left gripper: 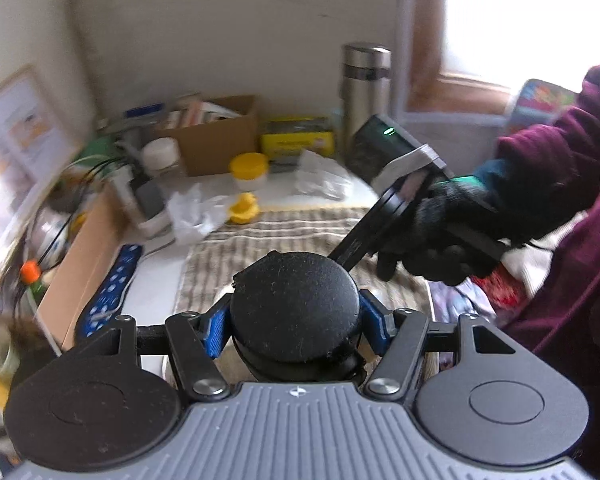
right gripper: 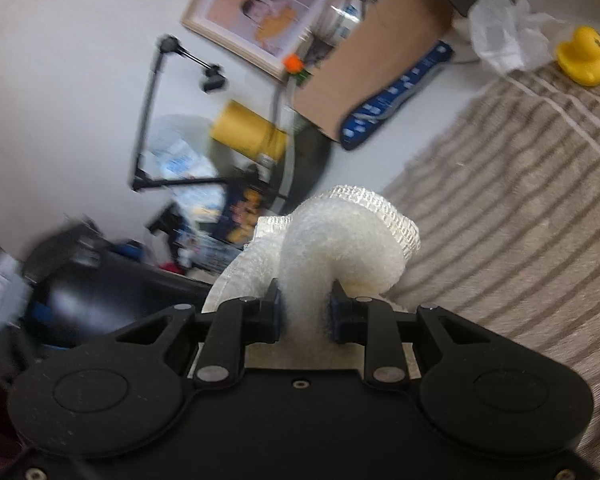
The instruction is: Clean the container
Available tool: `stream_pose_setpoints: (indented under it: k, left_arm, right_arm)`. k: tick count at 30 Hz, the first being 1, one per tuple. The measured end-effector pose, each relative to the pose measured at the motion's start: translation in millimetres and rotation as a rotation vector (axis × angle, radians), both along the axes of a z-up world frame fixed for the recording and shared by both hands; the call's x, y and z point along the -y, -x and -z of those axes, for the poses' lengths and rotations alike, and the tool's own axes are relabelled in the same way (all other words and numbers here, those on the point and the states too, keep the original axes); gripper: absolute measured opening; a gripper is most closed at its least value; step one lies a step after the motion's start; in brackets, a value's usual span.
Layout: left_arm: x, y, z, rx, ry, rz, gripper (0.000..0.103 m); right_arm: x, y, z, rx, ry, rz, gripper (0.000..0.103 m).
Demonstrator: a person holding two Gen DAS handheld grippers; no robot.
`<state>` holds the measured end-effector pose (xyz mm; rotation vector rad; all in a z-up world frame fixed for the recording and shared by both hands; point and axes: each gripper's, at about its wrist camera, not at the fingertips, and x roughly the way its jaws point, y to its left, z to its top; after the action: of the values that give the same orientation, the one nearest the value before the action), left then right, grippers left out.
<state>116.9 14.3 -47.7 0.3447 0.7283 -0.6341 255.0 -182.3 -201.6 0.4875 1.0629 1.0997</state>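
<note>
The container (left gripper: pixel 294 312), a round black vessel whose dark domed end faces my left wrist camera, sits clamped between the blue pads of my left gripper (left gripper: pixel 296 322), which is closed on its sides and tipped downward over a striped brown-and-cream towel (left gripper: pixel 260 240) spread on the worktop (left gripper: pixel 156 288). From this view I cannot tell whether the domed face is a lid or the base, so I cannot say which way its opening points. Its long axis seems to run roughly along my left gripper's fingers, away from the camera and down toward the towel. My right hand (left gripper: pixel 432 236), gloved in black, is up and to the right of the container, and the black body of the tool it carries slants down toward the container's far upper edge, coming close behind the dome. My right gripper (right gripper: pixel 306 316) is closed on a folded white scrubbing sponge (right gripper: pixel 340 240) with a mesh face; the sponge bulges out ahead of the pads, above the same striped towel. I judge the coming move depends on bringing the sponge leftward and down to the container. A small yellow rubber duck (right gripper: pixel 584 58) stands at the towel's far edge, well apart from both.
</note>
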Motion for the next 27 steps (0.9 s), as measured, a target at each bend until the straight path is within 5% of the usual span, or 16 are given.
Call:
stream_pose_setpoints:
  k: [4,12,17,19,20,27]
  left_arm:
    - [6,-9,-3,-0.058,-0.022,0.002,0.064]
    - [4,-1,5,-0.144,0.055,-0.417,0.074]
    - [3,5,6,-0.118,0.18,-0.553,0.074]
    - [9,3,6,-0.07,0.151,-0.557,0.073]
    - [12,3,5,-0.055,0.135,-0.535,0.063]
    - [31,12,5,0.035,0.037,-0.283,0.063]
  right_arm:
    - [3,3,16,0.032,0.06,0.023,0.023]
    - [29,2,23,-0.038,0.003,0.061,0.024]
    - [30,5,-1,-0.013,-0.048,0.035,0.025]
    - [31,5,-13,-0.004,-0.088,0.018,0.025]
    - [33,5,-20,-0.007,-0.12,0.01,0.025]
    - [64,-2,-68,-0.078,-0.472,0.011,0.024]
